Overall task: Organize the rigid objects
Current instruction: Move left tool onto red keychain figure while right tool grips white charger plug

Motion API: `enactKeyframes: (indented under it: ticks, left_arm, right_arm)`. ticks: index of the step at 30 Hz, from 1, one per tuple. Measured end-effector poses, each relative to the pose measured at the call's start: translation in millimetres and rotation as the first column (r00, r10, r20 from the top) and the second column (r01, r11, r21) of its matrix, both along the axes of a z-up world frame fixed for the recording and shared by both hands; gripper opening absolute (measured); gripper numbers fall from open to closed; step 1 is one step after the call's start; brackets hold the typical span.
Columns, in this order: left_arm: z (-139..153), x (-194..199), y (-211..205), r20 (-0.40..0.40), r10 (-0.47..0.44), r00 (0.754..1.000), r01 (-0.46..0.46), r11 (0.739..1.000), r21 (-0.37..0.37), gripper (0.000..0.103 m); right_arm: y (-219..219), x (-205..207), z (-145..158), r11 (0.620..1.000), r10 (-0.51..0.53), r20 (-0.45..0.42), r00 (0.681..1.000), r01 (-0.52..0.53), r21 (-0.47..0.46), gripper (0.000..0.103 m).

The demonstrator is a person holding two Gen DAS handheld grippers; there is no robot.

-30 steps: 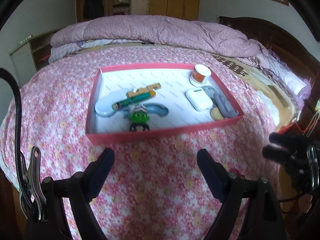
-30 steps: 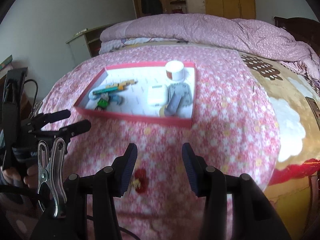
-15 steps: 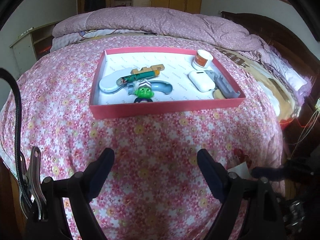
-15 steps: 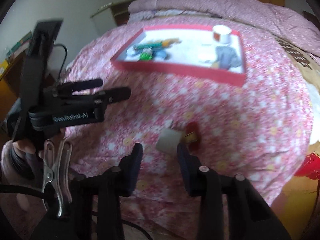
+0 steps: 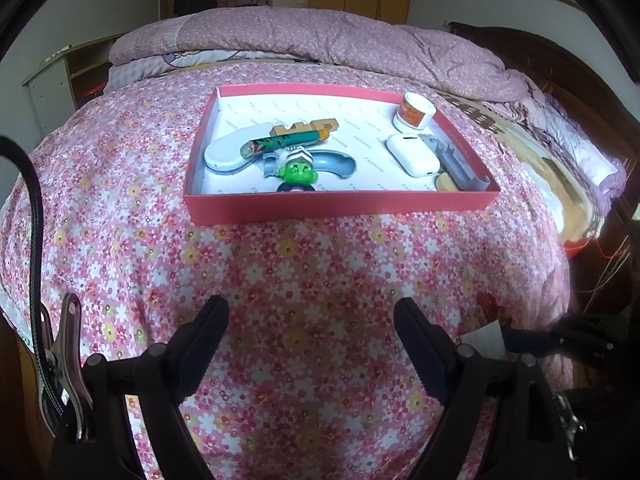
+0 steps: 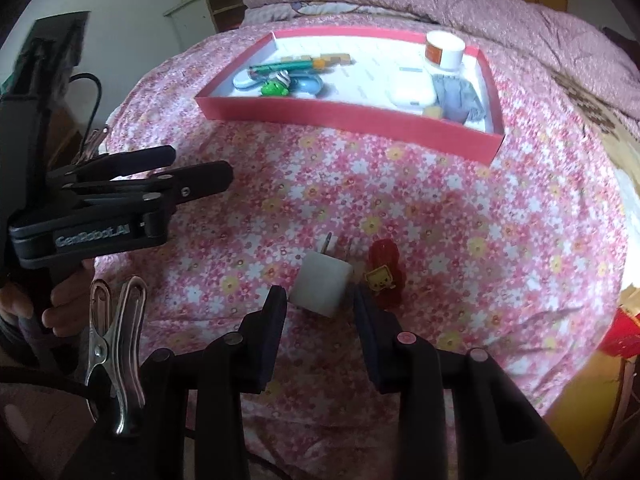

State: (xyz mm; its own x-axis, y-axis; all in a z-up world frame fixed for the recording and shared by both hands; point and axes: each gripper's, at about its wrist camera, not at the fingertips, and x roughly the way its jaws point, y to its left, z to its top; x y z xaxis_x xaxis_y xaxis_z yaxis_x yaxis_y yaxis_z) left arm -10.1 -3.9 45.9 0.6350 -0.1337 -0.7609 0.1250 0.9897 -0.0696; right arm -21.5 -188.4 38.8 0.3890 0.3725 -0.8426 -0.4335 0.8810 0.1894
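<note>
A white plug charger point(image 6: 321, 289) lies on the floral bedspread, prongs pointing away, with a red hair clip point(image 6: 385, 276) right beside it. My right gripper point(image 6: 320, 304) is open, its fingers on either side of the charger's near end. The charger also shows in the left wrist view point(image 5: 482, 338) at the right. My left gripper point(image 5: 310, 322) is open and empty, held above the bedspread in front of the red tray point(image 5: 340, 204). The tray point(image 6: 352, 118) holds a green figure point(image 5: 300, 172), a pen, a white case point(image 5: 412, 155), a small jar point(image 5: 414, 111) and other items.
The bed's folded pink quilt point(image 5: 320, 36) lies behind the tray. A wooden headboard point(image 5: 560, 64) is at the right, a cabinet point(image 5: 52, 80) at the left. The bed edge drops off at the right point(image 6: 600, 360).
My right gripper has come down and forward over the bedspread, and the white charger now sits between its open fingers. My left gripper has pulled back a little from the tray.
</note>
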Motion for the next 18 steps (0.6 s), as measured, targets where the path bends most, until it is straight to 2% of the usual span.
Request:
enactKeyframes:
  ticks: [8, 12, 18]
  left_arm:
    - [-1.3, -0.2, -5.2, 0.0, -0.009, 1.0, 0.009, 1.0, 0.024, 0.088]
    - [-2.6, -0.8, -9.6, -0.006, -0.023, 1.0, 0.023, 0.999, 0.029, 0.088]
    - [-2.7, -2.5, -20.9, -0.019, -0.071, 0.997, 0.071, 0.997, 0.014, 0.088]
  right_arm:
    - [-6.2, -3.1, 5.8, 0.999, -0.003, 0.024, 1.0, 0.002, 0.036, 0.026]
    - [-13.7, -12.4, 19.7, 0.998, 0.006, 0.058, 0.998, -0.01, 0.069, 0.026]
    - [-35.4, -16.7, 35.3, 0.995, -0.047, 0.103, 0.994, 0.037, 0.095, 0.026]
